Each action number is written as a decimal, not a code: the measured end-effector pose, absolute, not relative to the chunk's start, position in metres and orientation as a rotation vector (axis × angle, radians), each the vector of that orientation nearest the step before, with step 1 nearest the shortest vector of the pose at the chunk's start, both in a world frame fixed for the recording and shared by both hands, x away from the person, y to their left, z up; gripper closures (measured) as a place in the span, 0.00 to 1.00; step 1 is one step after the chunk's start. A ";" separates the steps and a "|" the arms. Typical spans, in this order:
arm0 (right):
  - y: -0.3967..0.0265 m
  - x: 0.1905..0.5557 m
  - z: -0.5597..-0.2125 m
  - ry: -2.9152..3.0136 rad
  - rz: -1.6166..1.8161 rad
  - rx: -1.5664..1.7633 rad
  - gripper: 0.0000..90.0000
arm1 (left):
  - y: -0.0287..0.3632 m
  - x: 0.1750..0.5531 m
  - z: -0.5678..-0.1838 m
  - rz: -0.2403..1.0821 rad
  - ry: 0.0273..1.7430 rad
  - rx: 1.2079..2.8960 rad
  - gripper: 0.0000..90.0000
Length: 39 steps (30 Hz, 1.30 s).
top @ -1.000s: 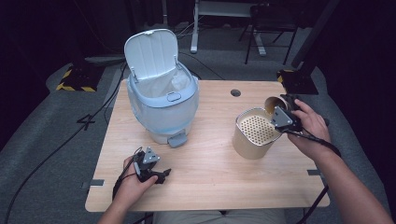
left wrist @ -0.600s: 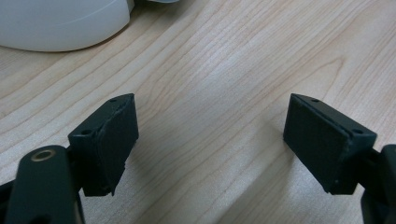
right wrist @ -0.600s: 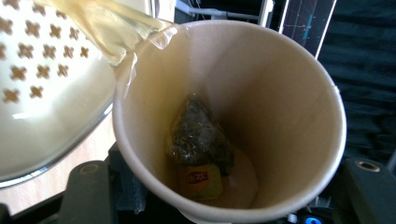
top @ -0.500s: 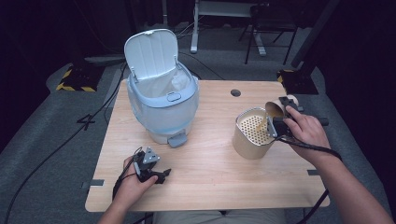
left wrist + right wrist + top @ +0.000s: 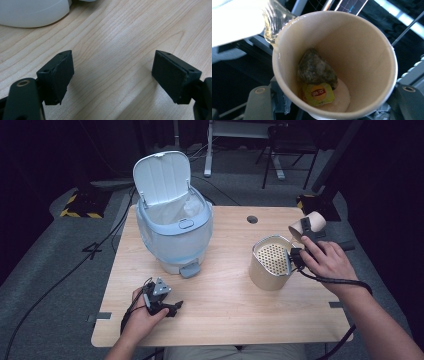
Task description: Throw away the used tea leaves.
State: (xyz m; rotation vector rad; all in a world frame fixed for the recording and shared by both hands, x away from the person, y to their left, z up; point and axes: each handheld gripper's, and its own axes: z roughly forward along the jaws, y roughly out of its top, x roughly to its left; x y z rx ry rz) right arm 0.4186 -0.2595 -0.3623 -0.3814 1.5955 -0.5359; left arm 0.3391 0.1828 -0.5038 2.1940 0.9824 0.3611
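Right gripper is clenched on a tan paper cup, tipped on its side above the 2 o'clock rim of the beige cylindrical strainer bin with a perforated insert; a wet teabag with yellow tag clings inside while liquid spills from the lip. Risk: further tilt may send the teabag or liquid past the rim onto the wooden table, or the squeezed cup may buckle. Left gripper lies released, idle at 7 o'clock
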 end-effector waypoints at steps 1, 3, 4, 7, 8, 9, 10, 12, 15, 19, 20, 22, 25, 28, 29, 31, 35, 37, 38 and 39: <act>-0.259 0.418 -0.362 1.584 -0.551 -0.391 0.38 | 0.183 0.339 -0.504 0.361 0.982 2.194 0.21; -0.258 0.418 -0.362 1.560 -0.584 -0.415 0.38 | 0.183 0.339 -0.504 0.361 0.982 2.194 0.21; -0.258 0.417 -0.362 1.549 -0.596 -0.425 0.38 | 0.183 0.339 -0.504 0.361 0.982 2.194 0.21; -0.256 0.417 -0.362 1.511 -0.637 -0.459 0.38 | 0.183 0.339 -0.504 0.360 0.982 2.194 0.21; -0.255 0.417 -0.362 1.500 -0.651 -0.468 0.38 | 0.183 0.339 -0.504 0.361 0.983 2.194 0.21; -0.255 0.417 -0.362 1.500 -0.651 -0.468 0.38 | 0.183 0.339 -0.504 0.361 0.983 2.194 0.21; -0.254 0.416 -0.362 1.483 -0.675 -0.483 0.38 | 0.183 0.339 -0.504 0.360 0.983 2.193 0.21; -0.253 0.416 -0.362 1.455 -0.701 -0.502 0.38 | 0.183 0.339 -0.504 0.361 0.981 2.195 0.21; -0.252 0.415 -0.364 1.400 -0.756 -0.548 0.38 | 0.183 0.339 -0.504 0.361 0.983 2.194 0.21; -0.248 0.414 -0.363 1.341 -0.842 -0.607 0.38 | 0.183 0.339 -0.504 0.361 0.982 2.194 0.21; -0.247 0.414 -0.362 1.326 -0.858 -0.624 0.39 | 0.183 0.339 -0.504 0.362 0.981 2.195 0.21; -0.244 0.413 -0.360 1.313 -0.873 -0.631 0.39 | 0.183 0.339 -0.504 0.361 0.981 2.195 0.21; -0.240 0.411 -0.360 1.311 -0.888 -0.670 0.39 | 0.183 0.339 -0.504 0.362 0.981 2.195 0.21; -0.235 0.410 -0.366 1.286 -0.938 -0.749 0.40 | 0.183 0.339 -0.504 0.361 0.982 2.196 0.21; -0.233 0.410 -0.364 1.284 -0.942 -0.728 0.40 | 0.183 0.339 -0.504 0.362 0.980 2.196 0.21; -0.233 0.410 -0.364 1.292 -0.957 -0.734 0.40 | 0.183 0.339 -0.504 0.362 0.981 2.196 0.21; -0.230 0.408 -0.363 1.285 -0.948 -0.742 0.40 | 0.183 0.339 -0.504 0.360 0.982 2.196 0.21; -0.230 0.408 -0.362 1.291 -0.935 -0.731 0.40 | 0.183 0.339 -0.504 0.361 0.982 2.196 0.21; -0.229 0.408 -0.361 1.297 -0.928 -0.725 0.40 | 0.183 0.339 -0.504 0.360 0.983 2.195 0.21; -0.229 0.408 -0.361 1.297 -0.928 -0.725 0.40 | 0.183 0.339 -0.504 0.360 0.983 2.195 0.21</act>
